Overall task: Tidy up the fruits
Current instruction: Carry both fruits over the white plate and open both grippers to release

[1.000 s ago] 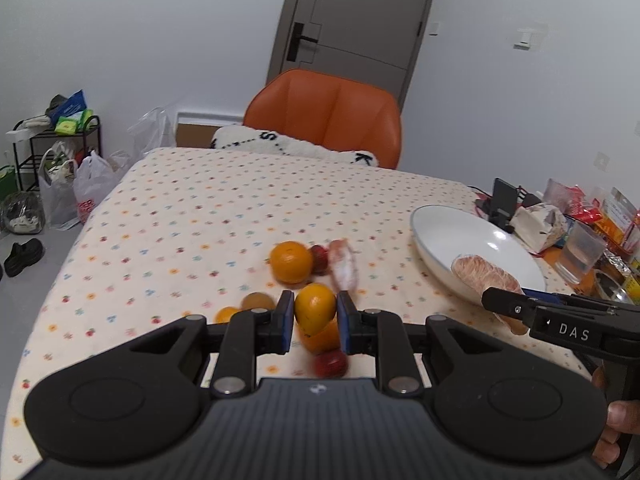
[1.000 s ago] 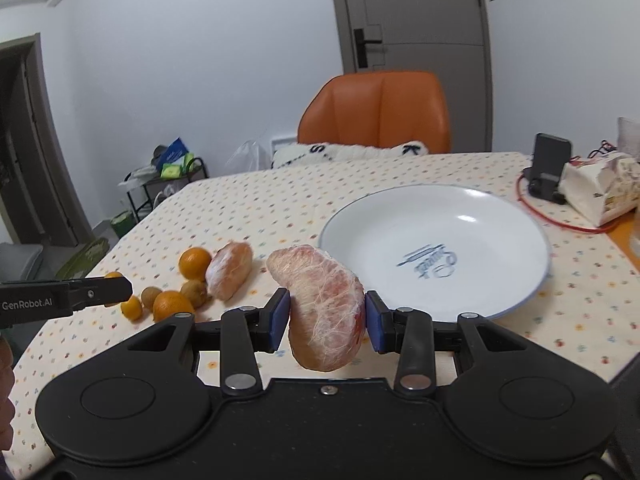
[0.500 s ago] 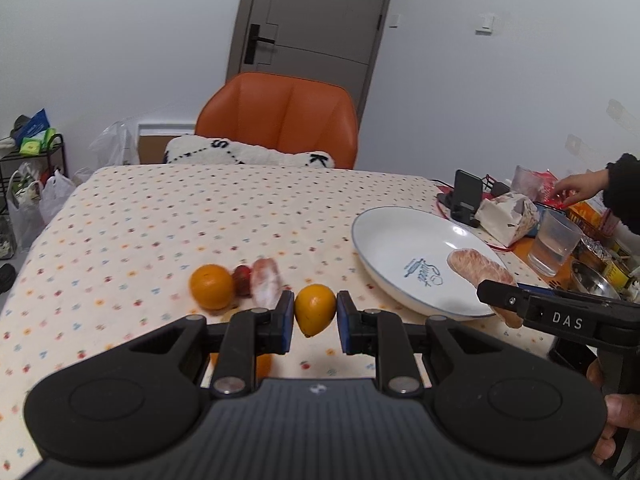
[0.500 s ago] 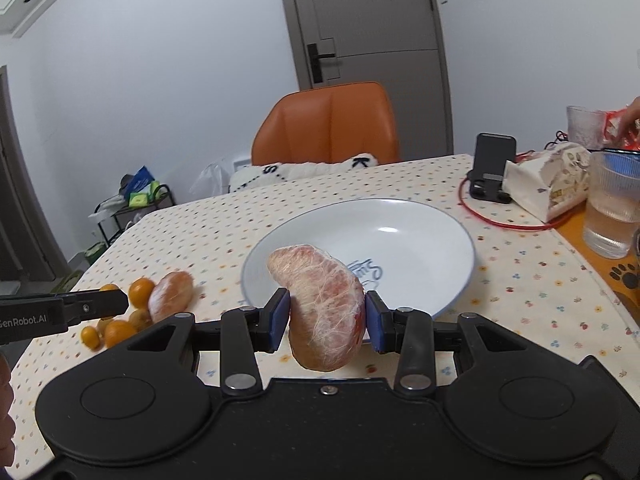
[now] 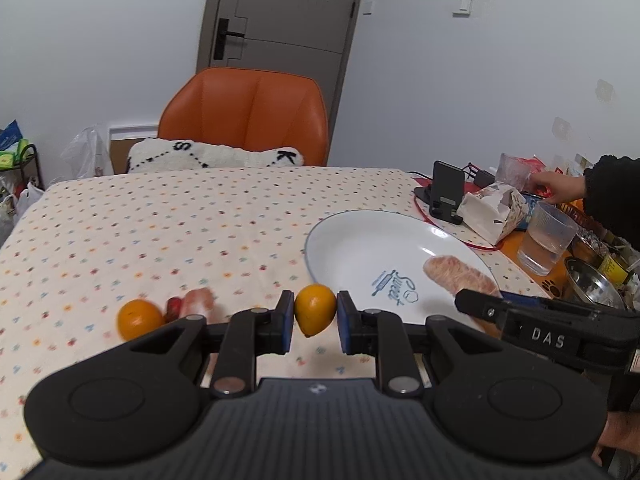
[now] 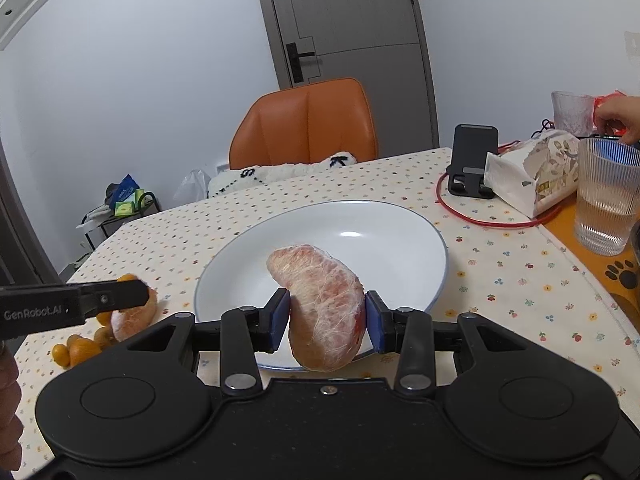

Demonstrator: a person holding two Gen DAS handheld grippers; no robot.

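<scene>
pomelo segment (image 6: 326,308), peeled, pink-red under a net of white pith, curved like a fat crescent, sits clamped in my right tool (image 6: 326,318), upright, its upper end over the near part of the white plate (image 6: 420,240) and its lower tip hanging past the plate's near rim. my left tool (image 5: 315,316) is clenched on a small orange fruit (image 5: 315,310), smooth and slightly pointed at the bottom, held just off the plate's left edge, above the dotted cloth of the table (image 5: 160,232).

the plate's bowl is bare in the right wrist view apart from its printed mark, seen from the left wrist, so there is wide open room toward its middle and far rim. on the cloth to the left lie a round orange (image 5: 139,319), a small red fruit (image 5: 174,306) touching it, and another pale pink segment (image 5: 198,301) beside that, a bit blurred. in the right wrist view a cluster of small orange fruits (image 6: 78,350) lies near the table's left edge.

the right side is crowded: a phone stand (image 6: 474,164), a red cable (image 6: 496,220), a tissue pack (image 6: 532,176) and a ribbed glass (image 6: 606,196) stand close past the plate's rim, and someone's hand (image 6: 618,114) reaches in at the far right corner. the far half of the table, toward the orange chair (image 5: 248,116), lies open.
</scene>
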